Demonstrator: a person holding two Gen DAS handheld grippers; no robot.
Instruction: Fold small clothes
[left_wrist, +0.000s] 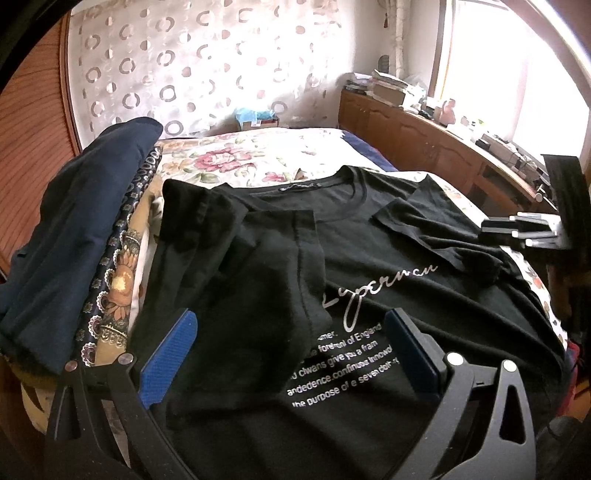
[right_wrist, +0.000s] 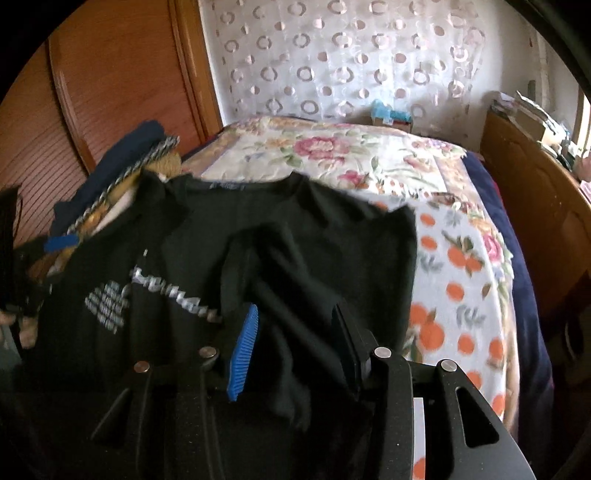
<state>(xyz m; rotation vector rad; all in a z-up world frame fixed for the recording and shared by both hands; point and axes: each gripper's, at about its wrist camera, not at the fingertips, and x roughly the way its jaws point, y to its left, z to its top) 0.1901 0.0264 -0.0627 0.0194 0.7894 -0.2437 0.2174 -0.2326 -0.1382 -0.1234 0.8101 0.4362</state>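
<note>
We have the black tee (left_wrist: 369, 258) lying face up on the floral bedspread (left_wrist: 258, 155), its left sleeve (left_wrist: 236, 258) and right sleeve (left_wrist: 436, 221) already turned in over the chest. Our left gripper (left_wrist: 291, 354) hovers with jaws wide apart, holding nothing. Our right gripper (right_wrist: 295, 332) stands part open over a cloth ridge, pads clear of it. For a tidy fold, we should lift away without dragging fabric, flatten the bunched right sleeve, then take both hem corners evenly.

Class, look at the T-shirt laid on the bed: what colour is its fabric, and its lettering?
The T-shirt is black with silvery-white lettering, clearest in the left wrist view.
</note>
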